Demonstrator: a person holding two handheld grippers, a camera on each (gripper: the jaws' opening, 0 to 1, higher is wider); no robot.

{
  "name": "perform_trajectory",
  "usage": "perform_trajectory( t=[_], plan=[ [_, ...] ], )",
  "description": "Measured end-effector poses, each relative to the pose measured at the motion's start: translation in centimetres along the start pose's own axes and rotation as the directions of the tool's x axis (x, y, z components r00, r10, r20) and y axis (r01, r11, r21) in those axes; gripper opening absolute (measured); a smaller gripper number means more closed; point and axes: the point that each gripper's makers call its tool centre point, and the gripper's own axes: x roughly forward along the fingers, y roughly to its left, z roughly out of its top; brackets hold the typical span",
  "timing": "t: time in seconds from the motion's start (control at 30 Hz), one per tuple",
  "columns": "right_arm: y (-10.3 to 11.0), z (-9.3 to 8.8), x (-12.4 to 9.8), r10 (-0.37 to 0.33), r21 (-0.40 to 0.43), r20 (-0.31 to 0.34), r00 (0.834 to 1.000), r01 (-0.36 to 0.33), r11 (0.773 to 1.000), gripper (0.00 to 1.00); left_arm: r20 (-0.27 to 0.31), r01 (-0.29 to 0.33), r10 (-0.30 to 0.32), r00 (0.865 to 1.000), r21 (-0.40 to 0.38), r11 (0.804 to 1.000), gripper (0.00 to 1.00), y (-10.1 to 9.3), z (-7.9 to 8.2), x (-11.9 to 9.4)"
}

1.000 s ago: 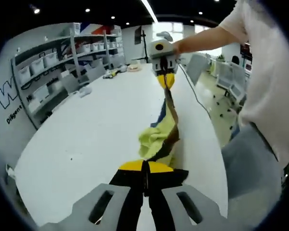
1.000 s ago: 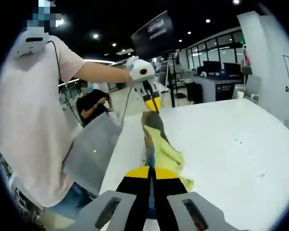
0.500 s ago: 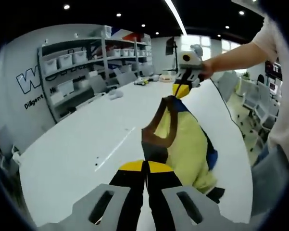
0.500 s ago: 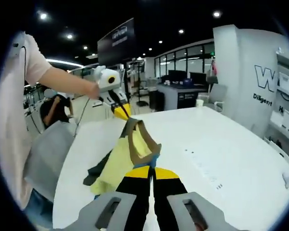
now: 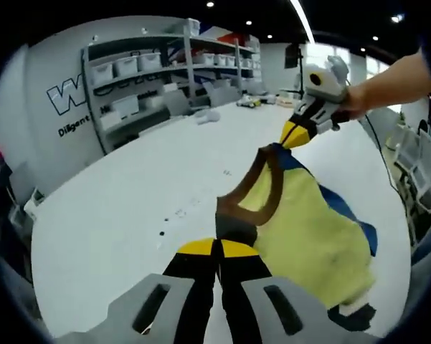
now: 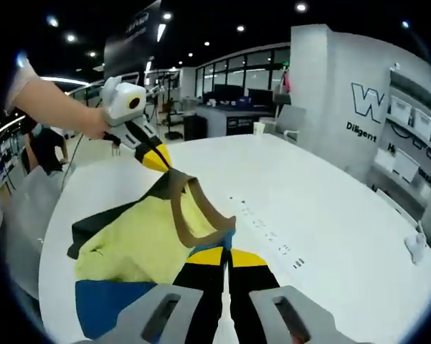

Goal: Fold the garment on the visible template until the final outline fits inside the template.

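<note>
2 grippers [image 5: 216,247] [image 6: 227,252] — garment [image 5: 308,233] aloft

The right gripper [image 6: 226,259] has its yellow-tipped fingers [image 6: 208,258] pinched together on the brown collar of a yellow, blue and black garment [image 6: 140,240]. The left gripper [image 6: 161,163], held in a hand [image 6: 93,123], grips the collar's far end. The garment hangs spread over the white desk [image 6: 330,236].

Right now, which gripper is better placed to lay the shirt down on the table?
Neither clearly. The left gripper and right gripper both pinch the brown collar of the garment, stretched between them above the white table; probably lower both together.
</note>
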Motion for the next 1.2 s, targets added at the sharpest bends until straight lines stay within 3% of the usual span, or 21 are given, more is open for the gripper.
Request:
perform_trajectory(
  t=[0.03,0.17,0.3,0.37,0.4,0.47,0.5,0.6,0.9,1.1,1.2],
  plan=[
    [-0.3,-0.4,0.4,-0.011,-0.003,-0.017,1.000,0.011,1.000,0.00,-0.018,-0.010,0.010,1.000,-0.022,1.000,0.01,1.0,-0.8,0.9],
    [-1.2,-1.3,2.3,-0.046,-0.007,-0.048,0.998,0.046,0.999,0.00,-0.064,-0.040,0.038,0.997,-0.037,0.999,0.01,1.7,-2.0,2.3],
    [-1.7,-2.5,3.4,-0.093,0.000,-0.102,0.990,0.094,0.996,0.00,-0.069,-0.052,0.045,0.997,-0.102,0.993,0.00,2.2,-2.5,3.2],
    [-1.8,-2.4,3.7,-0.113,0.019,-0.079,0.990,0.115,0.993,0.00,-0.065,-0.062,0.055,0.996,-0.108,0.992,0.01,2.3,-2.4,3.1],
    [-1.9,-2.4,3.7,-0.125,0.024,-0.079,0.989,0.127,0.992,0.04,-0.066,-0.075,0.068,0.996,-0.101,0.992,0.02,2.5,-2.5,3.0],
    [-1.6,-2.5,3.7,-0.127,0.041,-0.071,0.989,0.130,0.991,0.26,-0.057,-0.068,0.062,0.996,-0.109,0.992,0.05,2.4,-2.6,2.6],
    [-1.4,-2.6,3.6,-0.125,0.040,-0.072,0.990,0.128,0.991,0.31,-0.059,-0.068,0.062,0.996,-0.110,0.992,0.06,2.3,-2.9,2.4],
    [-0.9,-2.9,3.1,-0.125,0.039,-0.069,0.990,0.128,0.991,0.25,-0.073,-0.079,0.071,0.995,-0.121,0.990,0.06,2.1,-3.9,1.5],
    [3.8,-4.9,0.4,-0.092,0.061,-0.052,0.994,0.095,0.994,0.32,-0.070,-0.047,0.038,0.997,-0.134,0.990,0.18,-1.8,-6.7,-2.8],
    [8.9,-7.4,-1.3,-0.032,0.094,-0.042,0.999,0.035,0.995,0.39,-0.089,-0.049,0.033,0.995,-0.186,0.981,0.24,-5.0,-9.8,-5.8],
    [11.1,-8.6,-2.2,-0.010,0.092,-0.044,0.999,0.014,0.996,0.37,-0.105,-0.066,0.043,0.994,-0.224,0.972,0.30,-6.7,-11.7,-7.2]
  ],
)
